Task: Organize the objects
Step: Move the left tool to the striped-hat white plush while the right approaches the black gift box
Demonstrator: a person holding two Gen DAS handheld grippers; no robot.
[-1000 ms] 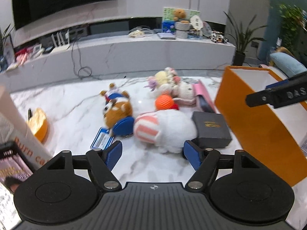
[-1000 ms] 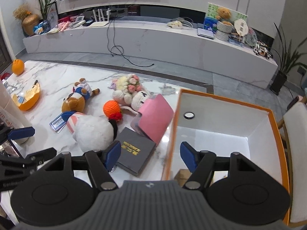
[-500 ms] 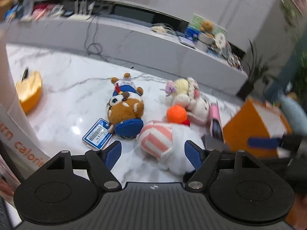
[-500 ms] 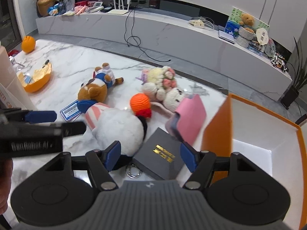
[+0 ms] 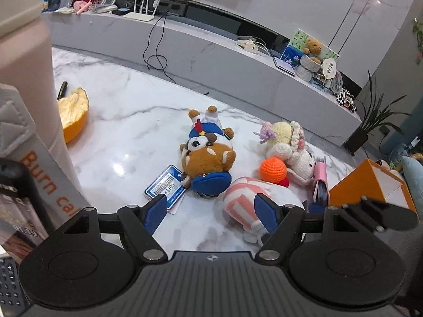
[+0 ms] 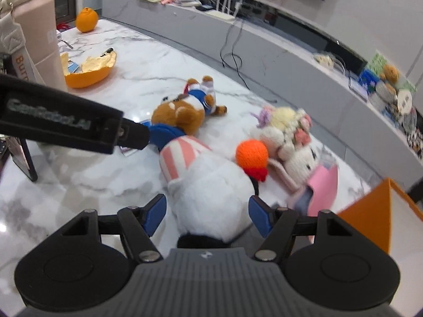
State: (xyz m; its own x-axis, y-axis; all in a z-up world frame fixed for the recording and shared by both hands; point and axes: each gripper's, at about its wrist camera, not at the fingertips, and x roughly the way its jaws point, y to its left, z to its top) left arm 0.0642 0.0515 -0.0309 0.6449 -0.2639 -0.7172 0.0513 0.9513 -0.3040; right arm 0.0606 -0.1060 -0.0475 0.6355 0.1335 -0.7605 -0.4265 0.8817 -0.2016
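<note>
Beside the orange box point(image 6: 370, 219), both grippers' jaws gape, right gripper point(image 6: 207, 212) straddling white plush point(image 6: 211, 192).

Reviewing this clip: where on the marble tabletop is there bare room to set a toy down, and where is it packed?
Bare marble table lies between the hollowed orange peel and the brown plush bear in blue, reaching the far edge. Crowded: the white plush with pink stripes, orange crochet ball, cream crochet doll and pink wallet beside the orange box.

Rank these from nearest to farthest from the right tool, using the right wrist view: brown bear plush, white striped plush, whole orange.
1. White striped plush, between the open right tool's fingers.
2. Brown bear plush, farther back, left of centre.
3. Whole orange, far back left.
</note>
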